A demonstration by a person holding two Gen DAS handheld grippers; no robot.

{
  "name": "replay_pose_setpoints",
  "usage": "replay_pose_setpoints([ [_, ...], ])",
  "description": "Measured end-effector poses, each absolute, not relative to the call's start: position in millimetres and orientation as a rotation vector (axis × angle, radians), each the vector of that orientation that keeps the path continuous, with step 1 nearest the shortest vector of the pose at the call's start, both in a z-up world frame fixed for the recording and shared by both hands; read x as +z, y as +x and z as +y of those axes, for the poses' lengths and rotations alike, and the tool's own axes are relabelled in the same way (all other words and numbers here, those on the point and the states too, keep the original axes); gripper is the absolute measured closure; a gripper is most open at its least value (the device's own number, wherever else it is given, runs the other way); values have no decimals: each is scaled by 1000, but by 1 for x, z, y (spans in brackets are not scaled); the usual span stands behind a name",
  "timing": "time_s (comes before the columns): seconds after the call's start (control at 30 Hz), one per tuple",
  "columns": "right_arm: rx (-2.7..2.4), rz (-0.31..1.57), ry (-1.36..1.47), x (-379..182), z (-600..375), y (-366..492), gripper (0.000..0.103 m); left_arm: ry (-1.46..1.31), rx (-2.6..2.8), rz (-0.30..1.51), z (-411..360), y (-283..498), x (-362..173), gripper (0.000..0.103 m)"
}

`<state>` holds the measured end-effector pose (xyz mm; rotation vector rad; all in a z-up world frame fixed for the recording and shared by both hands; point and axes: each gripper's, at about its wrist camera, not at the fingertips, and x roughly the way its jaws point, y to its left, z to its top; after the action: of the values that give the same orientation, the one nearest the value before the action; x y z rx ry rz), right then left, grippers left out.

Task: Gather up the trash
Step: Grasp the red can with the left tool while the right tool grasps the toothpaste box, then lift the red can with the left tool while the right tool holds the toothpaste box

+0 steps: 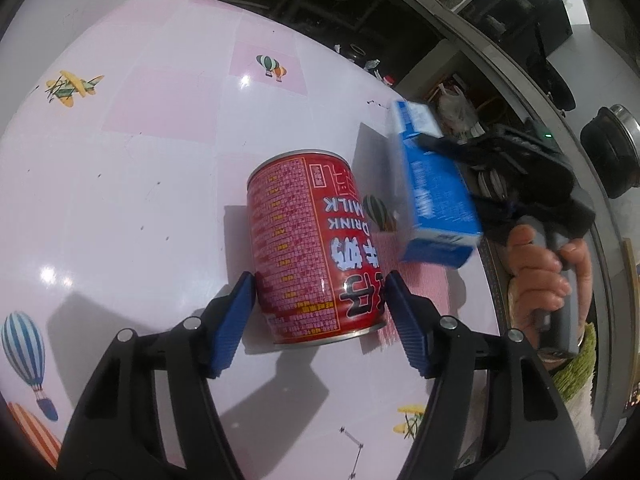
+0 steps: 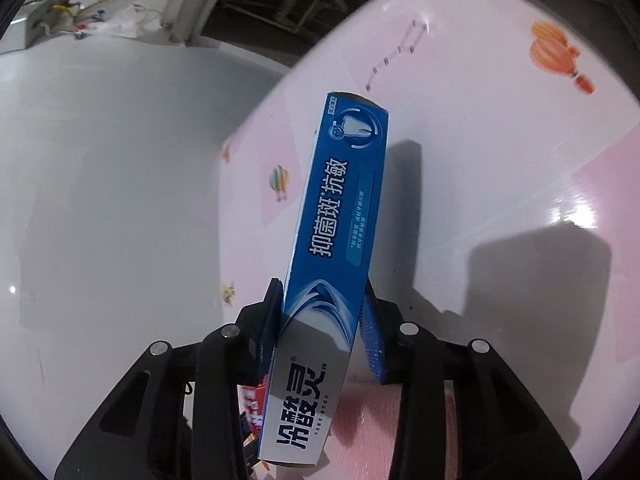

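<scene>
Covering the desk (image 1: 120, 200) is a glossy pink cloth printed with balloons; on it stands a red milk can (image 1: 316, 248), upside down, the left gripper (image 1: 320, 316) pressing its jaws on both sides, while the right gripper (image 2: 324, 320) clamps a blue toothpaste box (image 2: 332, 248) above the desk

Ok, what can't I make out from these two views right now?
- Left wrist view: far side of the red milk-drink can, hidden by its own body.
- Left wrist view: blue cardboard toothpaste box, print motion-blurred.
- Right wrist view: the box's near end, cut by the bottom edge.
- Any trash bin: in neither view.
</scene>
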<state>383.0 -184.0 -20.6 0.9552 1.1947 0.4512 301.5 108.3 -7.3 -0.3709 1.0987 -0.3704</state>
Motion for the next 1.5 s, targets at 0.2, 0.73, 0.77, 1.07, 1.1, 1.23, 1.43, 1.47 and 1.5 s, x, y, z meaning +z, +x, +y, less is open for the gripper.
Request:
replay_pose_setpoints([
  [0.2,438,1119,837,17,-211,332,66,-245,-388,1084,108,272,5,40],
  [0.73,285,1064,698,16,-231,164,66,84,-389,1024,98,177,47,41],
  [0.77,287,1072,710,13,-231,158,66,113,-393,1024,96,172,51,41],
  [1.07,280,1084,707,2,-227,143,66,266,-439,1085,85,162,70,40],
  [1.1,280,1084,700,1,-225,144,66,272,-446,1102,85,164,69,40],
  [1.23,295,1082,685,0,-221,143,66,344,-457,1167,80,173,67,40],
  [1.43,315,1080,659,-5,-212,143,66,443,-459,1225,65,185,66,41],
  [1.47,319,1077,661,-6,-212,143,67,461,-463,1231,62,187,66,42],
  [1.5,325,1072,659,-6,-212,143,67,473,-464,1232,59,188,66,43],
])
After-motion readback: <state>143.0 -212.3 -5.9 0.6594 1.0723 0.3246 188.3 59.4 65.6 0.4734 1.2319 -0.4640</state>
